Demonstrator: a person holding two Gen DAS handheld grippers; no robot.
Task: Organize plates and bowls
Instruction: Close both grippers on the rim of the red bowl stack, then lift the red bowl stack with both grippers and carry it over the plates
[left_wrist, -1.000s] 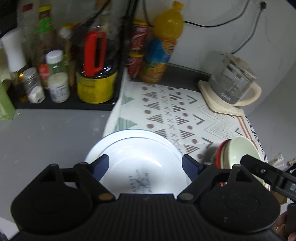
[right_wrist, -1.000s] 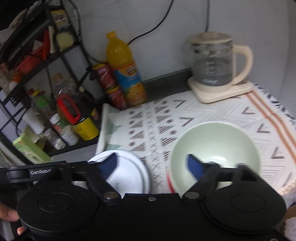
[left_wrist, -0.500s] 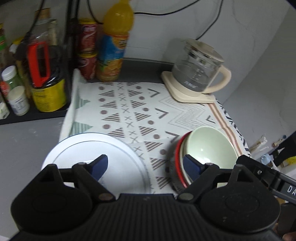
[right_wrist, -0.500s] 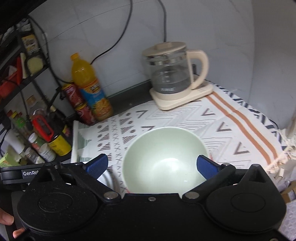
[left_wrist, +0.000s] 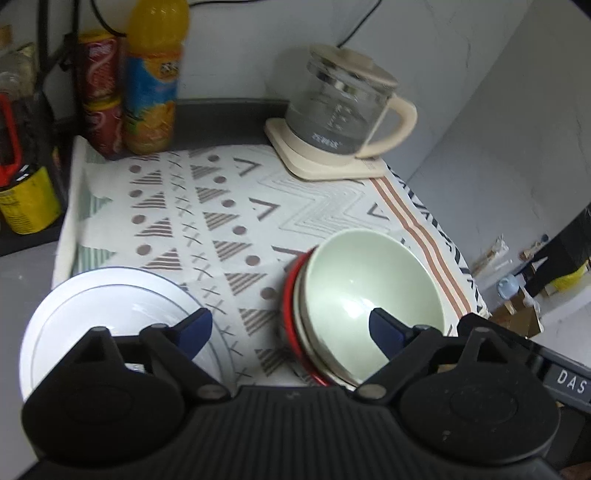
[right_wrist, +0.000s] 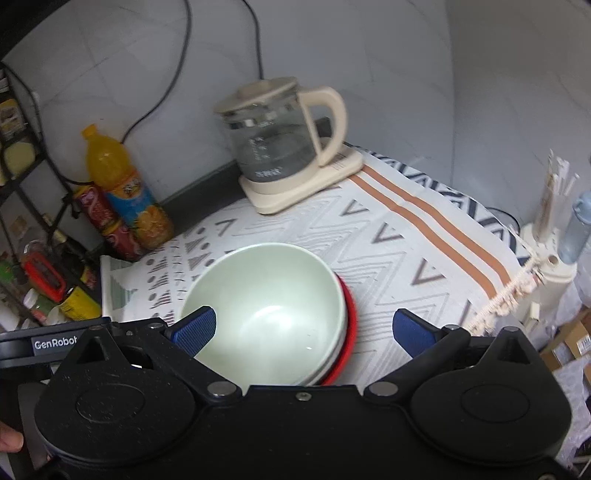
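Both claws spread — green bowl (right_wrist: 266, 306) nested, seemingly untouched.

**Open cloth in the middle, clutter along the back and left**

The patterned cloth (left_wrist: 236, 206) lies bare between the white plates (left_wrist: 110, 299) and the stacked bowls (left_wrist: 369, 295) — a clear lane. The glass kettle (right_wrist: 277, 144) blocks the back right corner; the juice bottle (right_wrist: 125, 192) and red cans (right_wrist: 103, 218) crowd the back left, just beside the rack (right_wrist: 33, 177). Beyond the cloth's right edge stands a straw holder (right_wrist: 550, 229).
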